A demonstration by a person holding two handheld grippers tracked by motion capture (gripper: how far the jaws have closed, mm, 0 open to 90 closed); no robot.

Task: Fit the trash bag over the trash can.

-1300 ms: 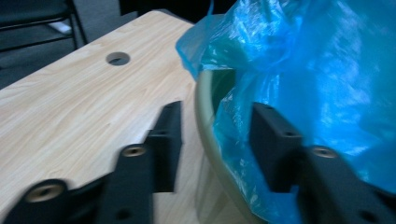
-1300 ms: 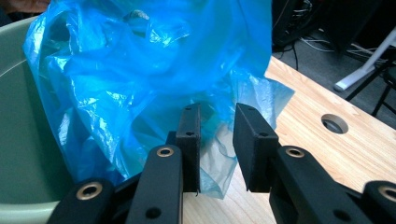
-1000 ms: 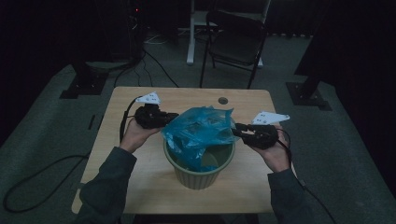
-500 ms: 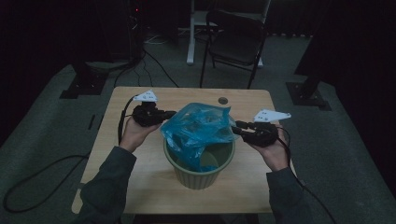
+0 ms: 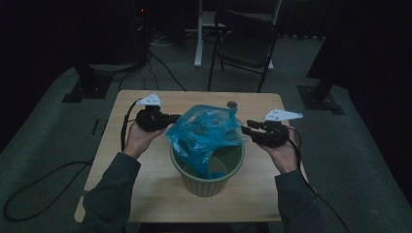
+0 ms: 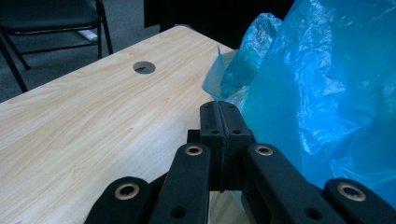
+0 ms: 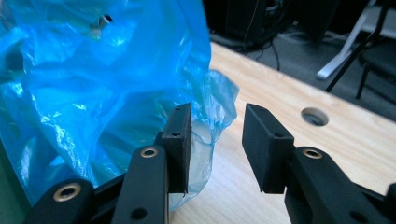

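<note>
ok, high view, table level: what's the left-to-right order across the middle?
left hand → left gripper → blue plastic bag over the green bin → right gripper → right hand

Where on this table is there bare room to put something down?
The table is bare at both near corners beside the bin, and along the far edge around the round hole. Crowded mid-table: the blue bag between both claws.
</note>
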